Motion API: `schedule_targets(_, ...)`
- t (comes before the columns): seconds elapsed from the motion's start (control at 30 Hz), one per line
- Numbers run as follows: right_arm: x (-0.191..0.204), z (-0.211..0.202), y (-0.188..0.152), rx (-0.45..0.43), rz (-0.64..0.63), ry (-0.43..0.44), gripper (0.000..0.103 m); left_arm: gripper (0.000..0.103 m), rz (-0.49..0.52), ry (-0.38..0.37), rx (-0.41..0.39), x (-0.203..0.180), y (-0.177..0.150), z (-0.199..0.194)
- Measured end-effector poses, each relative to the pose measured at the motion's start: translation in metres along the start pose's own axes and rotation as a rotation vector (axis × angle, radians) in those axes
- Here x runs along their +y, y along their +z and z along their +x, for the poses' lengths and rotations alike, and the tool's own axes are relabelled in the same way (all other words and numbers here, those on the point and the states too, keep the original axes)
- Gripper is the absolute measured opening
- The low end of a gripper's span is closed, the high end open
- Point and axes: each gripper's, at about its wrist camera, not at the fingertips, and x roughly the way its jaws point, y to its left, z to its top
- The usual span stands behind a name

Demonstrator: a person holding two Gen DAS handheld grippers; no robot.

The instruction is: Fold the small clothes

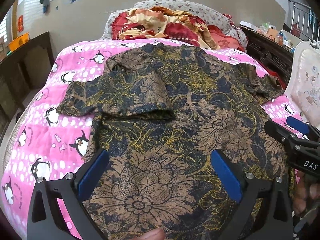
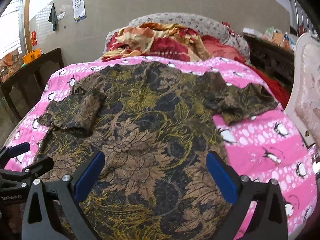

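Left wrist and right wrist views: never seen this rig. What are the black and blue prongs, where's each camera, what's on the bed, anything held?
No robot arm here: a person carries a handheld two-finger gripper in each hand. Each picture comes from a fisheye camera on one gripper, looking forward along its fingers. The black arms with blue pads are those fingers. In the left wrist view you see the left gripper, with the right gripper entering at the edge; the right wrist view shows the right gripper from its own camera. Both stand open and hold nothing. On the pink penguin-print quilt lies a brown, dark blue and yellow floral short-sleeved shirt, spread out, one sleeve folded in over the body. Behind is a heap of red and cream bedding.
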Motion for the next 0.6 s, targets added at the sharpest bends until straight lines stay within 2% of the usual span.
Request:
schedule_targets(0.13, 0.002, 0.002, -0.001, 0.005, -0.017, -0.044, 0.103, 0.087, -0.004, 0.004, 0.008, 0.001, -0.001, 0.002)
schedule_targets(0.6, -0.008, 0.013, -0.002, 0.051, 0.026, -0.037, 0.103, 0.087, -0.010, 0.009, 0.034, 0.002, -0.005, 0.009)
